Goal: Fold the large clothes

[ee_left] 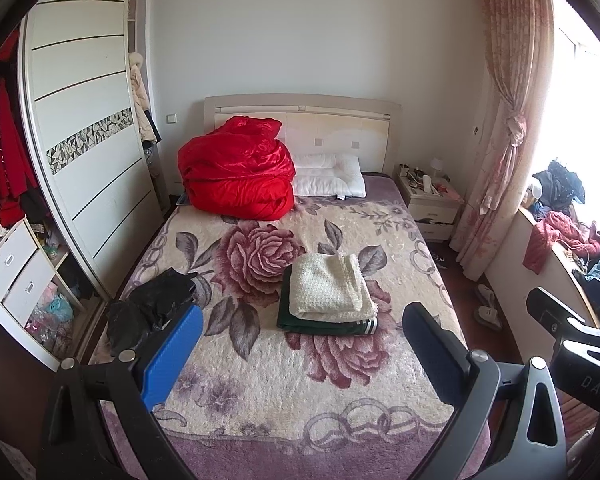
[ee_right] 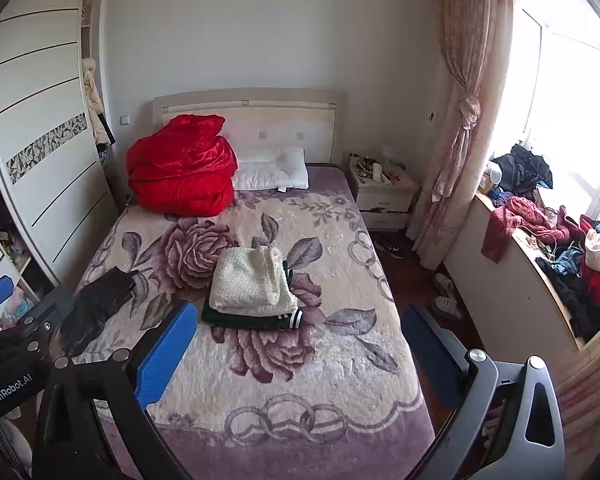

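Both tongs (ee_left: 300, 354) (ee_right: 298, 350) agape, empty | cream garment (ee_left: 328, 286) folded atop dark garment (ee_left: 320, 322)

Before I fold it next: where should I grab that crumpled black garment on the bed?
Take the black garment by its raised far end near the rose print, coming from above with the left tool; it lies bunched at the bed's left edge.

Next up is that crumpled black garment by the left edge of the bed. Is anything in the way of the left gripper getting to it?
Nothing visible blocks it. The black garment lies loose on the floral blanket, just beyond the open left gripper, toward its left finger. The folded stack, cream garment on top, sits apart to the right, out of the path.
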`<action>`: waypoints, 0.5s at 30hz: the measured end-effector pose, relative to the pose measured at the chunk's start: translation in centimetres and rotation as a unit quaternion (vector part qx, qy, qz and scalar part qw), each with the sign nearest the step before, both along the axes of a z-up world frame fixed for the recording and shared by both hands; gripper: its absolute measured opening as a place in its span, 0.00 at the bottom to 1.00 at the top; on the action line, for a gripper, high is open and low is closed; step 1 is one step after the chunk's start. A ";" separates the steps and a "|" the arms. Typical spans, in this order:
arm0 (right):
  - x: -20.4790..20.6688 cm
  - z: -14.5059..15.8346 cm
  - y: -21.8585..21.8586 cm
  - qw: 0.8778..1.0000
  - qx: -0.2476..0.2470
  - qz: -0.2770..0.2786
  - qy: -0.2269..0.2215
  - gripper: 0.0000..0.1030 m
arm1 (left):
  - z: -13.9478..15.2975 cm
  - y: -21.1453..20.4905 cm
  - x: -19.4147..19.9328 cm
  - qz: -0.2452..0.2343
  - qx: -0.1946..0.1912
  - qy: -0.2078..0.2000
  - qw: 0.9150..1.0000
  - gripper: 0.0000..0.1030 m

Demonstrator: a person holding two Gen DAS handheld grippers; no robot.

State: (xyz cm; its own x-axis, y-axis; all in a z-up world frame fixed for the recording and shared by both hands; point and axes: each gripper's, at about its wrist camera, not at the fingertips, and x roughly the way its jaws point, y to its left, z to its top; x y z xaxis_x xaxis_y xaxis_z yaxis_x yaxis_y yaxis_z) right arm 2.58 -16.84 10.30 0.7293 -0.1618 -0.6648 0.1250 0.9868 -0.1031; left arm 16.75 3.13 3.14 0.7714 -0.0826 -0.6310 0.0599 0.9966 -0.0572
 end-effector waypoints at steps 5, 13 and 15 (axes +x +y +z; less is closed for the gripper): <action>0.0 0.0 -0.1 1.000 0.004 0.001 0.001 1.00 | 0.2 0.0 0.0 -0.002 0.002 -0.001 1.000 0.99; -0.2 -0.2 0.2 1.000 0.008 0.000 0.004 1.00 | 0.4 -0.2 0.0 -0.001 0.002 -0.002 1.000 0.99; -0.3 -0.4 0.1 1.000 0.009 -0.001 0.006 1.00 | 0.4 -0.2 0.1 0.000 0.003 -0.002 1.000 0.99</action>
